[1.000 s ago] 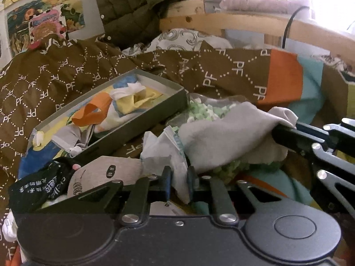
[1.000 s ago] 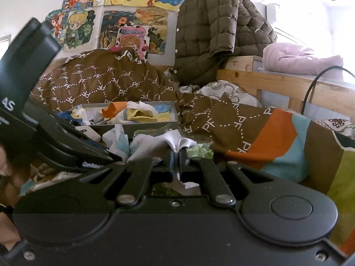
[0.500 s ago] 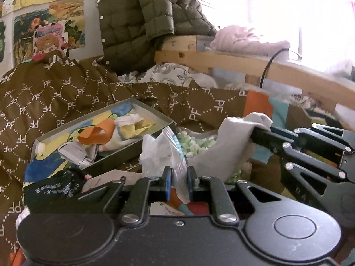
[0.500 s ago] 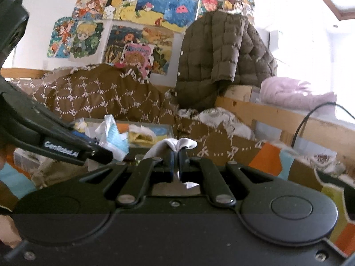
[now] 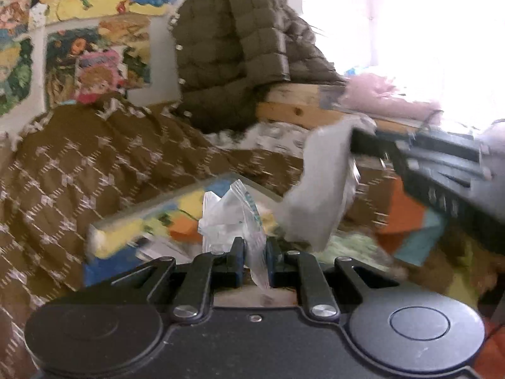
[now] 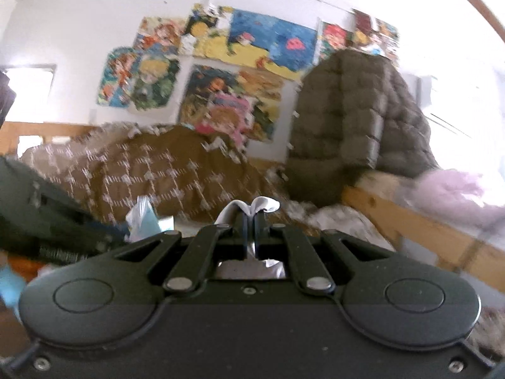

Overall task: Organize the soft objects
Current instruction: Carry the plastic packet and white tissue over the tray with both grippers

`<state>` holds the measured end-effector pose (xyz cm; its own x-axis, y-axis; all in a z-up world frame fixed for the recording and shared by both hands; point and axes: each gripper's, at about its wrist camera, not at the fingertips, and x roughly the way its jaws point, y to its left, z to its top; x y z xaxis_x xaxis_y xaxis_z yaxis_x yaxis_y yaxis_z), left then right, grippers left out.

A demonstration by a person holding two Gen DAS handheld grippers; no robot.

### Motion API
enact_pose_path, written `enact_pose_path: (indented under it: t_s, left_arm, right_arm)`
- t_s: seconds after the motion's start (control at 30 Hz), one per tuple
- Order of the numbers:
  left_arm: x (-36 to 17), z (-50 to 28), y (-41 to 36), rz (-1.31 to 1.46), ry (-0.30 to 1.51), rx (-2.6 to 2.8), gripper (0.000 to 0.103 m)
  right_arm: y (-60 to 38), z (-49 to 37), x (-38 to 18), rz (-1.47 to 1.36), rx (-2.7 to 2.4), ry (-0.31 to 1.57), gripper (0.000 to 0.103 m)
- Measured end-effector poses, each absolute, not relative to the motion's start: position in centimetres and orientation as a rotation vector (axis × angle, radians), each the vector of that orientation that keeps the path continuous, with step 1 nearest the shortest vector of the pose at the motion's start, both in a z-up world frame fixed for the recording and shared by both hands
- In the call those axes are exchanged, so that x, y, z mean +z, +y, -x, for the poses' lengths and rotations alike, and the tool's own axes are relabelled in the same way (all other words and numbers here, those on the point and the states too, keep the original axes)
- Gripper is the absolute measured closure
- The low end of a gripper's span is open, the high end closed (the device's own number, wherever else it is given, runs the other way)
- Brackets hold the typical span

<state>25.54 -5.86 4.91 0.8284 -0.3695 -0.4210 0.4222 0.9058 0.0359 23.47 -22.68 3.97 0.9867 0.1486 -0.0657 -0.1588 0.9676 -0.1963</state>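
My left gripper is shut on a crumpled clear plastic bag, held up above the bed. To its right, my right gripper is shut on the top edge of a grey cloth, which hangs free. In the right wrist view the right gripper pinches a fold of that cloth; the left gripper and its bag show at the left. Behind the bag lies a shallow grey box holding colourful soft pieces. A pile of pale green foam bits sits under the cloth.
A brown patterned quilt covers the bed. A dark olive puffer jacket hangs over a wooden bed rail, with a pink cloth on it. Posters cover the wall behind. The view is motion-blurred.
Both grippers have risen, lifting the plastic bag and the grey cloth off the pile. The cloth now hangs down instead of lying over the green foam bits.
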Motion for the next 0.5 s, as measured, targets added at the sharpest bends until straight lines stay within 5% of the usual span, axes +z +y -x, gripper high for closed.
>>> enact_pose_path:
  t_s: [0.5]
  left_arm:
    - [3.4, -36.0, 1.9, -0.109, 0.433, -0.22, 0.088]
  right_arm:
    - [-14.7, -38.8, 3.2, 0.188, 0.345, 0.203, 0.103]
